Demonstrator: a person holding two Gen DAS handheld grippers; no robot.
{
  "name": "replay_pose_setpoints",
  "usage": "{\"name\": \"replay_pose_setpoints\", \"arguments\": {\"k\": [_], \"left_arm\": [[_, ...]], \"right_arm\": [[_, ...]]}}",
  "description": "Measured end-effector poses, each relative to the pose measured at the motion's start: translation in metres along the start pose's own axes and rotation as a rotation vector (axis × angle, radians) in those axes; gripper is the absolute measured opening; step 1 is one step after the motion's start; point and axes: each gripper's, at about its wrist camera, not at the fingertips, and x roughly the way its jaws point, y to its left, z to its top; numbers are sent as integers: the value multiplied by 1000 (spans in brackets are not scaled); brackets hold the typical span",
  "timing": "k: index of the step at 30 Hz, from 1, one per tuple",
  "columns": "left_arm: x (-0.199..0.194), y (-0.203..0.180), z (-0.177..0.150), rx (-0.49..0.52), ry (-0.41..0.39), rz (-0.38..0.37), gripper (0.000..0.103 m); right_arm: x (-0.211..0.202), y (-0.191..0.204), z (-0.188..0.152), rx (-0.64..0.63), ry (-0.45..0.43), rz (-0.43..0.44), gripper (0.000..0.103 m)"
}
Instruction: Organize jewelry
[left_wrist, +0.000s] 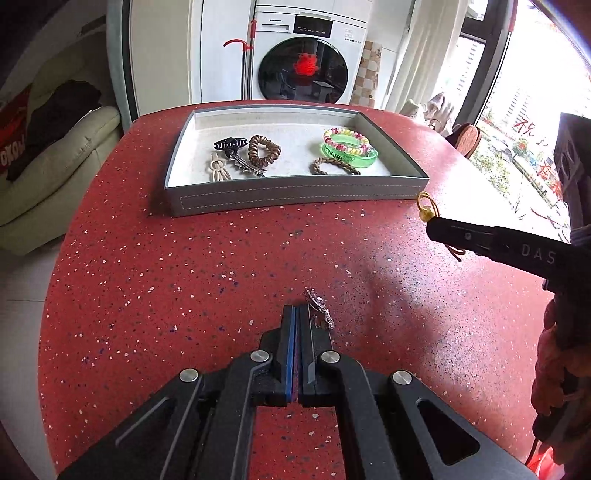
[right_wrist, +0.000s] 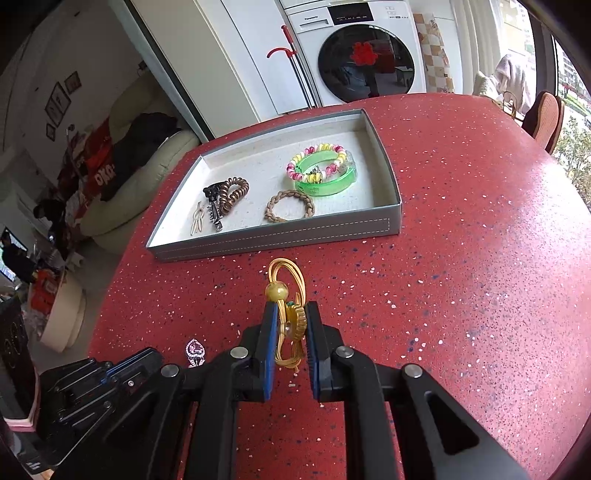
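Right gripper (right_wrist: 291, 325) clenched on gold cord bracelet (right_wrist: 286, 291), loop pointing 12 o'clock. Tray (right_wrist: 280, 236) lies straight ahead at 12, near; right hand nearer. Left gripper (left_wrist: 297, 314) pinched on sparkly pendant (left_wrist: 319, 310), tray at 12, farther.

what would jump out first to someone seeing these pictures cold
The speckled red table fills both views, with a grey tray at its far side holding hair ties, clips and a bright green bangle. Nearer, the right gripper is shut on a gold cord hair tie with an amber bead, held above the table before the tray. The left gripper is closed beside a small sparkly brooch; whether it grips it is unclear.
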Motion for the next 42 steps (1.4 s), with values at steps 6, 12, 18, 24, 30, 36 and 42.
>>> {"name": "replay_pose_setpoints", "arguments": {"k": [6,12,18,24,30,36,42], "left_arm": [[9,-15,-2,33,5,49,103],[36,-26,5,50,1,148,103],[73,-29,4,41,83,140,86],[73,-34,7,83,56,91,36],[64,-32,10,67,41,40,36],[42,-27,6,63,15,11,36],[30,-22,12,63,-13,-8,36]], "right_arm": [[-20,-10,-8,27,-29,18,16],[-36,-20,-17,41,-58,21,16],[-40,-25,-23,62,-67,27,16],[-43,-25,-25,62,-73,27,16],[-44,-24,-24,61,-76,21,16],[-43,-21,-23,58,-70,16,16],[-39,-15,-17,49,-61,12,16]]}}
